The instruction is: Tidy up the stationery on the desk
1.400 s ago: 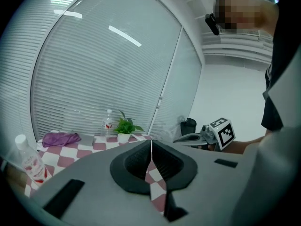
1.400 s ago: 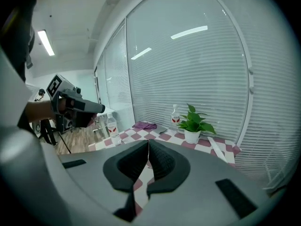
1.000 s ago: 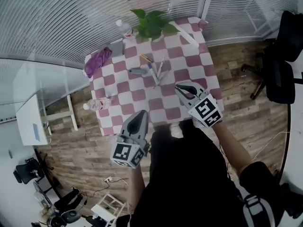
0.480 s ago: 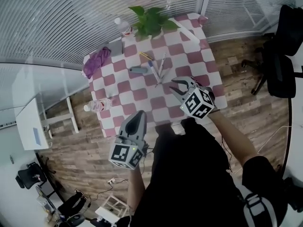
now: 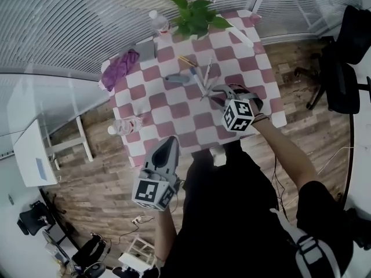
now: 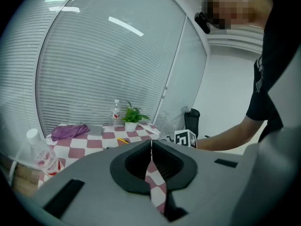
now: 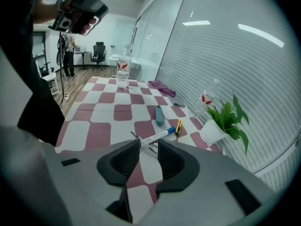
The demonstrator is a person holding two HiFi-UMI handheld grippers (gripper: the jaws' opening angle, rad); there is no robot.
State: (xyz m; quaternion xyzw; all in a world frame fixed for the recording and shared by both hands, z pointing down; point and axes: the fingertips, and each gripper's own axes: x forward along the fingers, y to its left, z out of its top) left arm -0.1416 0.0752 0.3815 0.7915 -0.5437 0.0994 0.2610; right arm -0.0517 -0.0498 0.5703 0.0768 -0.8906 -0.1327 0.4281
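Right gripper [image 5: 220,94], jaws just opening and empty, poised at the counter's [image 5: 174,106] pens [image 5: 204,80]; left gripper [image 5: 171,142] hangs clenched, well short of them.

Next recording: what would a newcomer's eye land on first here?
The pink-and-white checked table stands out, with a leafy potted plant at its far edge. Over its middle the right gripper, jaws just opened and empty, points at a white pen lying there.
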